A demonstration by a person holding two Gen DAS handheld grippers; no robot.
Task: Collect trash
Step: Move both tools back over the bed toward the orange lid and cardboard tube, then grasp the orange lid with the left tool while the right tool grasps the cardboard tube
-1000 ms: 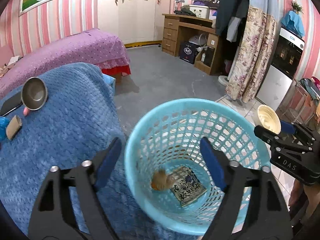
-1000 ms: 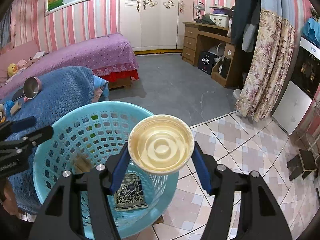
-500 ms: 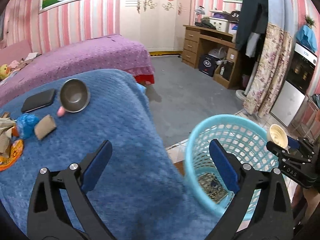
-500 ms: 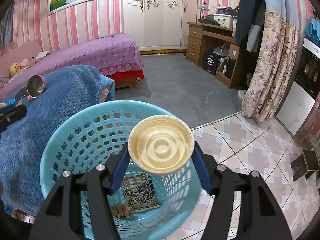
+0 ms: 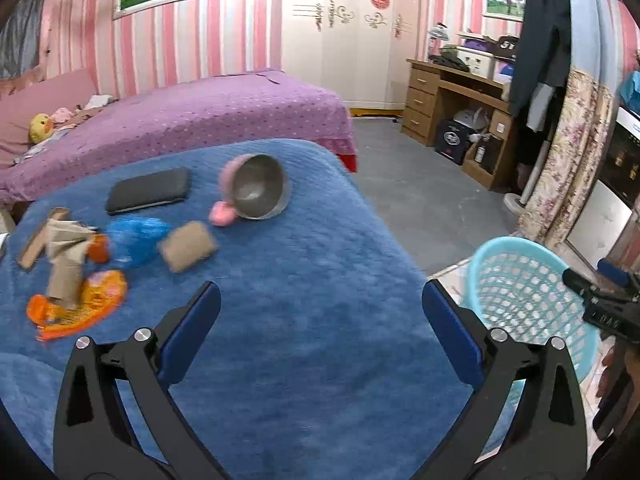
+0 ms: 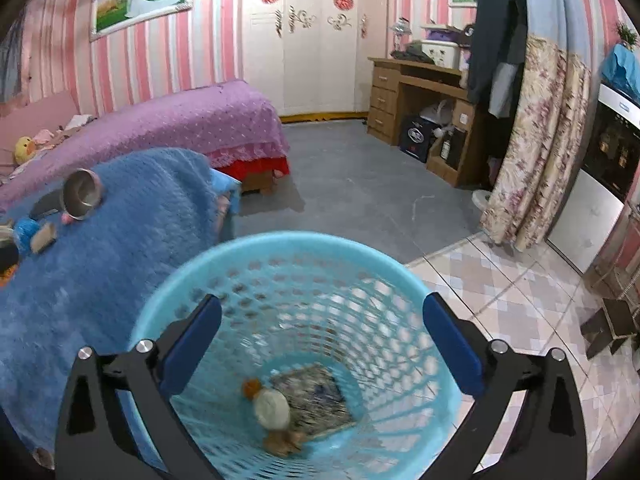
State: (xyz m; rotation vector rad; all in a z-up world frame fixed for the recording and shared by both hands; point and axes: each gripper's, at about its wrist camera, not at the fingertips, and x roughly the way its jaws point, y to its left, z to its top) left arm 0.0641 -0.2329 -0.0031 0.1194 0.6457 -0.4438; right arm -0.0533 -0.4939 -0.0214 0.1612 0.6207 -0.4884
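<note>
The light blue mesh basket (image 6: 304, 248) stands on the floor beside the blue-blanketed table (image 5: 304, 280). Inside it lie a cream plastic cup (image 6: 273, 404), a dark printed packet (image 6: 312, 398) and a brown scrap (image 6: 282, 442). My right gripper (image 6: 318, 348) is open and empty above the basket. My left gripper (image 5: 320, 332) is open and empty over the blanket. On the blanket lie an orange wrapper (image 5: 76, 306), a cardboard tube (image 5: 66, 264), a blue crumpled bag (image 5: 134, 236) and a brown pad (image 5: 188, 246). The basket also shows in the left wrist view (image 5: 520, 272).
A metal bowl (image 5: 258, 192) with a pink handle and a black phone (image 5: 150, 190) lie further back on the blanket. A purple bed (image 5: 192, 120) is behind. A wooden desk (image 6: 416, 92), a floral curtain (image 6: 536, 140) and tiled floor (image 6: 520, 300) are to the right.
My right gripper opened and the cream cup dropped into the basket. My left gripper swung left from over the basket to over the blanket.
</note>
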